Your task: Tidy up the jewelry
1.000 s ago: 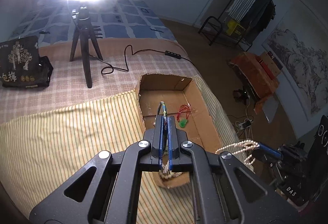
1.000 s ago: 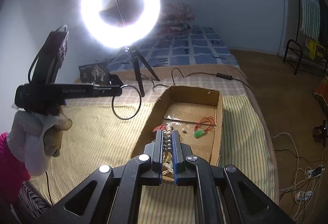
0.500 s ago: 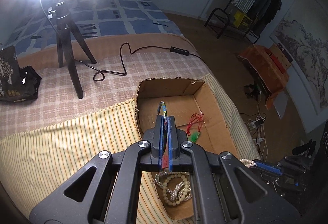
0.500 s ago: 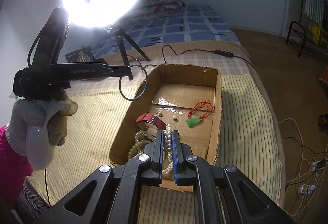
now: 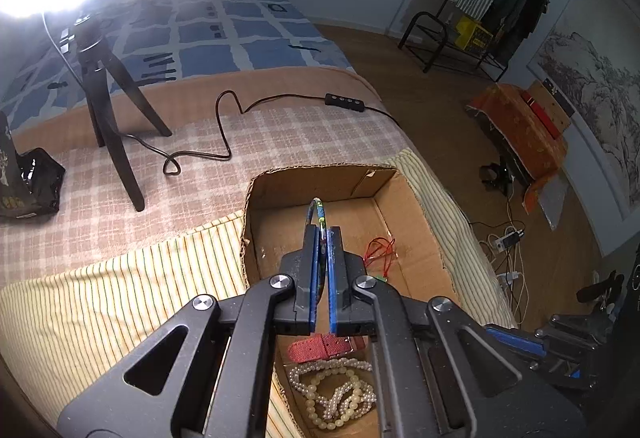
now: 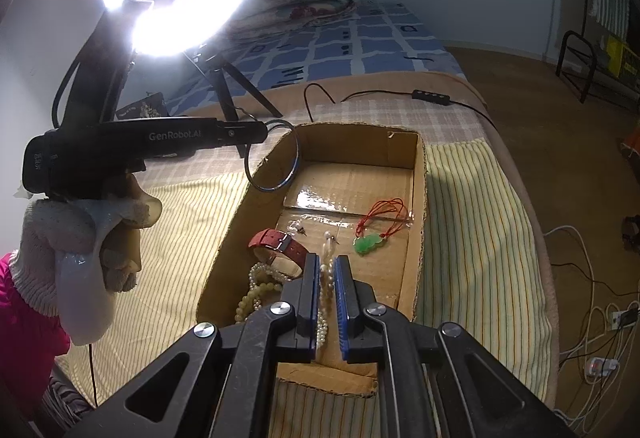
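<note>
Two grips could fail over the box [image 6: 420,173]: my left gripper [image 5: 322,234] is clamped on a thin bangle [image 6: 276,157] above the box's far left corner, and my right gripper [image 6: 327,266], nearly shut, pinches a pearl strand [image 6: 323,322] hanging into its near end. If the bangle slips, I judge it lands on the bed outside the box; if I lift carelessly, the pearls may snag the beads [image 6: 256,290] and watch [image 6: 276,244] beside them.

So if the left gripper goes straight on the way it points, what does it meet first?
Probably the bare floor of the brown cardboard box: the left gripper, holding the thin blue bangle, points there. Depth is unclear.
</note>
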`<state>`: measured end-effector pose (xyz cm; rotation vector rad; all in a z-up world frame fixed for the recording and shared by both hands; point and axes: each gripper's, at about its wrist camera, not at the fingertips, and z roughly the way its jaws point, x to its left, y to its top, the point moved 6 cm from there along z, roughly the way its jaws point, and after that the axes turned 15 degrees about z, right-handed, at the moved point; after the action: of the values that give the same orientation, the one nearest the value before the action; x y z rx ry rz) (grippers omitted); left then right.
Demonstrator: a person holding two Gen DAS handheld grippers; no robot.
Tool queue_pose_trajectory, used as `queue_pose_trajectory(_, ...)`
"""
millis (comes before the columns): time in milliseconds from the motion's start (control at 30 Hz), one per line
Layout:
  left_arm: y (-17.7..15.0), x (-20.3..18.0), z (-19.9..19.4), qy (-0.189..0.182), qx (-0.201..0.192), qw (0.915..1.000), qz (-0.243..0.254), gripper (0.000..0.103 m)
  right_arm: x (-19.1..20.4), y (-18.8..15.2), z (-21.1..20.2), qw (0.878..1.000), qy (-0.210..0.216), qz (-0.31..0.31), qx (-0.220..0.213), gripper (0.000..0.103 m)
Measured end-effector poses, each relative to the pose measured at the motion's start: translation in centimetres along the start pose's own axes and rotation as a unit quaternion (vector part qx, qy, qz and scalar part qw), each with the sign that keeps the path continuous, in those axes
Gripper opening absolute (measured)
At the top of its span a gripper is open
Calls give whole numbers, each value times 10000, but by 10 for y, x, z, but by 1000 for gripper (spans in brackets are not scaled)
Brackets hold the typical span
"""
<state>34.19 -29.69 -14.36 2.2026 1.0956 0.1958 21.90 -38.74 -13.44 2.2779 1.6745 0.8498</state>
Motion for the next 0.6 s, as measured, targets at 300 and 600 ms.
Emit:
queue_pose_trajectory(300, 1, -3, 0, 133, 19, 9999, 88, 3, 0, -1, 0, 10000, -74, 0, -34, 42)
queue_pose_trajectory(600, 1, -5, -13, 473, -116, 9983, 312, 51, 8, -4, -8, 9990, -334, -136, -281, 86)
